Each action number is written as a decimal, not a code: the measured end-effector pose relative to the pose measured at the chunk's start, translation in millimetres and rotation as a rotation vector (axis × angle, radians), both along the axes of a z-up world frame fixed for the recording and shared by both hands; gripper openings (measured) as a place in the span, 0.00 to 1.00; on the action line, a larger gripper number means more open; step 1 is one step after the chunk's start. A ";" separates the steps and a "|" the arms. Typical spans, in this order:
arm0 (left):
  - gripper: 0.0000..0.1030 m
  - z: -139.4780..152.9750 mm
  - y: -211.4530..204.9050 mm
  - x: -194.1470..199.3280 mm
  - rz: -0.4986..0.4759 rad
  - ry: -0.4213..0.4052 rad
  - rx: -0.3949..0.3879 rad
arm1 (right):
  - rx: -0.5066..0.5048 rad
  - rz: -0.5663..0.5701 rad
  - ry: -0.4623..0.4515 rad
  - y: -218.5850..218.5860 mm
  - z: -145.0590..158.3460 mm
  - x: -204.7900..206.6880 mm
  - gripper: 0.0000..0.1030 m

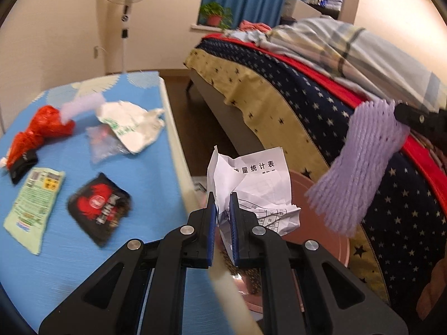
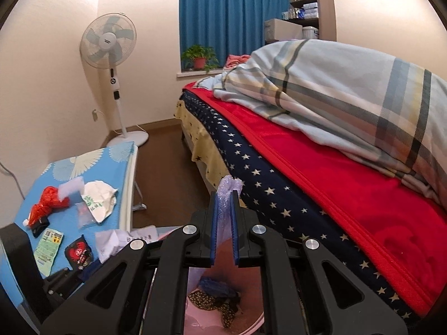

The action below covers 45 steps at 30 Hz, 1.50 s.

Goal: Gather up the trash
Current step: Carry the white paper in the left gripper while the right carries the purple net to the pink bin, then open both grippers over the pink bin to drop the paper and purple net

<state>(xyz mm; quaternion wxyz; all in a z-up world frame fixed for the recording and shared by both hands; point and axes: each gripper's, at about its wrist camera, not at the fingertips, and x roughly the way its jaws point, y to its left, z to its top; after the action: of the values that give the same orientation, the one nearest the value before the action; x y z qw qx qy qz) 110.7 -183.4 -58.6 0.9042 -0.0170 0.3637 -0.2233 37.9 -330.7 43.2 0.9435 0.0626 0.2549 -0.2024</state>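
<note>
Two grippers each carry a piece of trash above a pink bin (image 2: pixel 251 318) that stands on the floor between a blue-topped table (image 1: pixel 83 251) and a bed (image 2: pixel 321 195). The left gripper (image 1: pixel 222 217) is clamped on a crumpled sheet of printed paper (image 1: pixel 251 184), which sticks up and to the right from between its blue pads, past the table's pale edge and over the bin's rim. The right gripper (image 2: pixel 224 215) is clamped on a purple foam net (image 2: pixel 229 187); from the left wrist view the net (image 1: pixel 360 167) hangs down limp from the black fingers, in front of the star-patterned bedspread.

More litter lies on the table: a red plastic bag (image 1: pixel 42 131), a torn white bag (image 1: pixel 131 125), a clear wrapper (image 1: pixel 103 145), a green packet (image 1: pixel 33 203) and a black-and-red packet (image 1: pixel 100 206), the last nearest the left gripper. Dark scraps already sit in the bin's bottom.

The bed carries a red blanket and a heaped plaid quilt (image 2: pixel 349 92). A standing fan (image 2: pixel 109 42) is by the far wall, a potted plant (image 2: pixel 199 57) on the sill before a blue curtain (image 2: pixel 232 19), with shelves in the corner
</note>
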 end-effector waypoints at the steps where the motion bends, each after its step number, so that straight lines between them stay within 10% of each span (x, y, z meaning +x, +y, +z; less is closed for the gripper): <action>1: 0.09 -2.5 -2.3 -0.1 -0.015 0.011 -0.003 | 0.001 -0.005 0.004 -1.2 -0.7 0.2 0.10; 6: 0.27 -5.7 -10.4 -4.3 -0.059 0.020 -0.002 | 0.027 -0.048 0.023 -11.3 -5.0 0.6 0.14; 9: 0.27 -4.7 -6.2 -4.1 -0.054 0.023 -0.012 | 0.039 -0.068 0.019 -14.5 -5.7 -1.0 0.29; 22: 0.27 6.7 10.2 -7.0 -0.039 -0.004 -0.028 | 0.041 -0.038 -0.007 -5.5 -0.1 -2.2 0.30; 45: 0.26 78.9 146.4 10.6 0.218 -0.121 -0.066 | 0.128 0.301 -0.112 77.0 49.8 38.5 0.29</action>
<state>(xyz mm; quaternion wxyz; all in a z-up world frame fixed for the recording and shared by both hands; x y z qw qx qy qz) 121.3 -37.1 20.3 0.9423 -0.0728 0.2971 -0.1361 76.3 -253.6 93.1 0.9700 0.0950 0.2206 -0.0381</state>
